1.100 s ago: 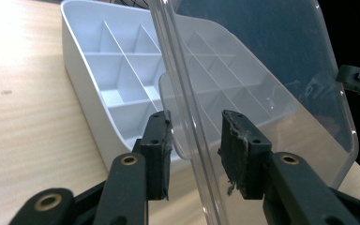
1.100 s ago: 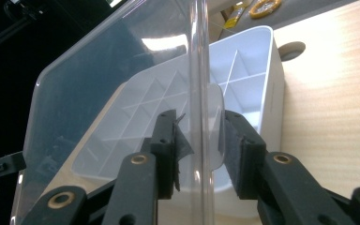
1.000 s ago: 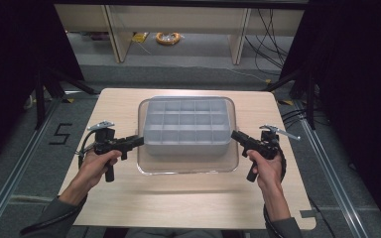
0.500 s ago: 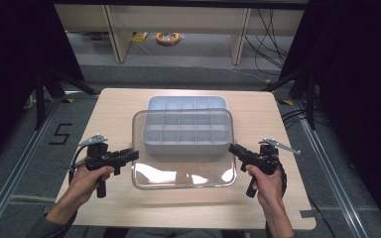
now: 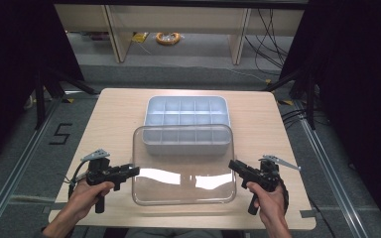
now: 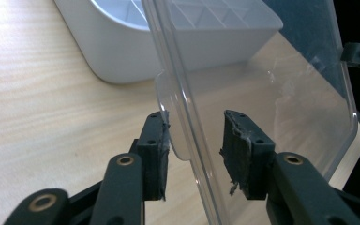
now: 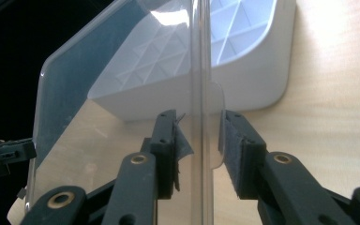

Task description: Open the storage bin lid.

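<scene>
A clear plastic lid (image 5: pixel 183 163) lies low over the front of the table, its far edge overlapping the near wall of a white compartment tray (image 5: pixel 186 111). My left gripper (image 5: pixel 135 170) is at the lid's left edge and my right gripper (image 5: pixel 232 164) is at its right edge. In the left gripper view the lid's rim (image 6: pixel 183 93) stands between the jaws of my left gripper (image 6: pixel 194 140). One pad touches the tab and the other stands off, the jaws having just eased apart. In the right gripper view my right gripper (image 7: pixel 199 136) is shut on the lid's rim (image 7: pixel 200 70).
The wooden table (image 5: pixel 109 124) has bare room on both sides of the tray. Its front edge is close under the person's hands. Dark curtains flank the table, and shelving legs and cables stand on the floor beyond the far edge.
The lid has come off the top of the tray and moved toward the person and lower. Both hands moved with it toward the table's front edge.
</scene>
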`<move>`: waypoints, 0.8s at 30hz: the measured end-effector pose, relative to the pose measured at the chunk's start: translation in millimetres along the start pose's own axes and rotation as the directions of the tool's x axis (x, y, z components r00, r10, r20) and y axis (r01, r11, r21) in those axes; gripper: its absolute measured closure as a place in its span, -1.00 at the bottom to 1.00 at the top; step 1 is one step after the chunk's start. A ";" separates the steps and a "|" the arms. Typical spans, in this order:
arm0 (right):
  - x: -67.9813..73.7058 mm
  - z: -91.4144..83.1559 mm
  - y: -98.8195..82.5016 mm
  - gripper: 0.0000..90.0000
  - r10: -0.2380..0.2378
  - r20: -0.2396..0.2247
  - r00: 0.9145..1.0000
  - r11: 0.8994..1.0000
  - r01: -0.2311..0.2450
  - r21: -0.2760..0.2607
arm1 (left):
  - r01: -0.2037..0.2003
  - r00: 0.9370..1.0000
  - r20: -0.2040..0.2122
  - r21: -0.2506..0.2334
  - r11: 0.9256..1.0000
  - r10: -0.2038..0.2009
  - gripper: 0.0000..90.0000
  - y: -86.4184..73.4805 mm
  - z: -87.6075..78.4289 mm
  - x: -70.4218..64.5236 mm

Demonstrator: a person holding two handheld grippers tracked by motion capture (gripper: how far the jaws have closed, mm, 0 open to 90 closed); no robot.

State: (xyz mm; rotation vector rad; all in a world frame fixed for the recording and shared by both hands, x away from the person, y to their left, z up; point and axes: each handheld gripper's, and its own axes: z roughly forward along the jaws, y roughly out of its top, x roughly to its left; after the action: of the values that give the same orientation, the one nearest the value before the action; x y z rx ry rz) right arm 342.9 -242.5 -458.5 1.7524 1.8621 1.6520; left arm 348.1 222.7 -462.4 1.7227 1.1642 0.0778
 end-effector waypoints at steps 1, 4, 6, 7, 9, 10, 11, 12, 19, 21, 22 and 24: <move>0.4 -0.7 -1.6 0.51 0.006 0.003 1.000 1.000 -0.006 0.008 | -0.004 1.000 -0.001 0.004 1.000 0.004 0.33 -2.1 -0.3 -0.3; -0.7 -2.1 -8.1 0.51 0.007 -0.001 1.000 1.000 -0.007 0.007 | 0.000 1.000 -0.009 0.007 1.000 0.000 0.33 -7.5 -0.2 -1.0; 1.0 -3.4 -11.6 0.51 0.016 0.022 1.000 1.000 -0.017 0.021 | -0.004 1.000 -0.008 0.013 1.000 0.004 0.32 -10.2 -0.6 -1.4; -0.4 -3.6 -13.7 0.51 0.004 -0.001 1.000 1.000 -0.004 0.010 | -0.002 1.000 -0.008 0.014 1.000 0.002 0.33 -11.7 -0.9 -2.2; 0.7 -5.0 -17.5 0.51 0.027 0.021 0.999 0.999 -0.027 0.026 | -0.011 1.000 -0.006 0.023 1.000 0.011 0.32 -14.6 -1.4 -2.9; -1.7 -4.6 -20.1 0.51 0.016 0.012 1.000 1.000 -0.016 0.015 | -0.005 1.000 -0.005 0.024 1.000 0.005 0.31 -16.6 -1.1 -3.4; -1.6 -5.7 -22.0 0.51 0.025 0.023 0.999 0.999 -0.026 0.029 | -0.004 1.000 -0.009 0.032 0.999 0.005 0.32 -18.6 -1.0 -3.4; -2.3 -6.3 -23.8 0.51 0.031 0.021 0.999 0.999 -0.032 0.031 | -0.008 1.000 -0.006 0.039 0.999 0.008 0.31 -20.6 -0.2 -3.1; -6.2 -5.0 -32.6 0.49 0.029 0.029 0.999 0.998 -0.030 0.055 | -0.002 1.000 -0.009 0.076 0.997 0.002 0.30 -27.9 3.8 -0.2; -6.8 -4.8 -33.6 0.49 0.014 0.026 1.000 0.999 -0.015 0.052 | 0.002 1.000 -0.011 0.076 0.997 -0.001 0.29 -29.3 4.3 -1.1; -5.8 -5.4 -34.1 0.49 0.020 0.022 1.000 0.998 -0.022 0.066 | 0.002 1.000 -0.011 0.076 0.997 -0.001 0.29 -29.3 4.3 -1.1; -5.3 -6.2 -35.6 0.49 0.010 0.040 0.999 0.998 -0.012 0.066 | -0.004 1.000 -0.012 0.083 0.997 0.005 0.29 -31.4 4.7 -0.6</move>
State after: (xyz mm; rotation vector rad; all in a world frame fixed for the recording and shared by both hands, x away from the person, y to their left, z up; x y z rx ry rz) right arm 317.3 -241.5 -484.5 1.8100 1.9144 1.5642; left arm 329.6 219.7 -488.1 1.8006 1.1870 0.0435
